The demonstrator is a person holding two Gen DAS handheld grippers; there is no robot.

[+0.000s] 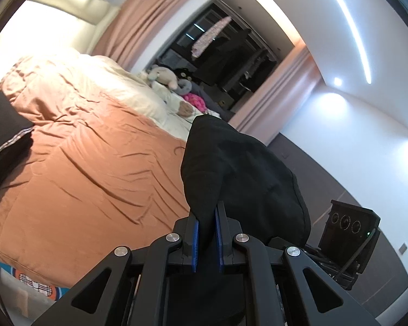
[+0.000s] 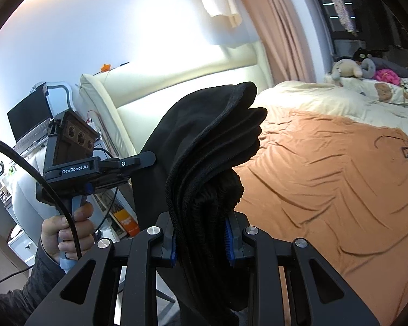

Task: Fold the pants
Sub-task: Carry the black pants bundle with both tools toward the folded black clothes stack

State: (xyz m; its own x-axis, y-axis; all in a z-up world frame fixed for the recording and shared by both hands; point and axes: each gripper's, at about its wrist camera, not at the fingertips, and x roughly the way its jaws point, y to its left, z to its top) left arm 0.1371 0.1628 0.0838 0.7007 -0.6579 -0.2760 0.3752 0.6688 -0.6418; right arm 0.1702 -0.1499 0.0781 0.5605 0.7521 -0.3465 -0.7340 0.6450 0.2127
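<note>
Both my jaws pinch black pants (image 2: pixel 204 146), held aloft; bed (image 1: pixel 95 163) lies ahead, my right gripper (image 2: pixel 201 244) nearer headboard edge, left gripper (image 1: pixel 207 233) toward foot.

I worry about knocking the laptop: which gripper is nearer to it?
Left. The left gripper is on the laptop's side, in front of it; the right gripper, shut on the pants, is farther toward the bed.

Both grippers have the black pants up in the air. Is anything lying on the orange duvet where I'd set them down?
Mostly not. The orange duvet ahead of the pants is bare, wrinkled fabric. Only a thin dark cord lies near its far right, and folded black clothing sits at its left edge.
</note>
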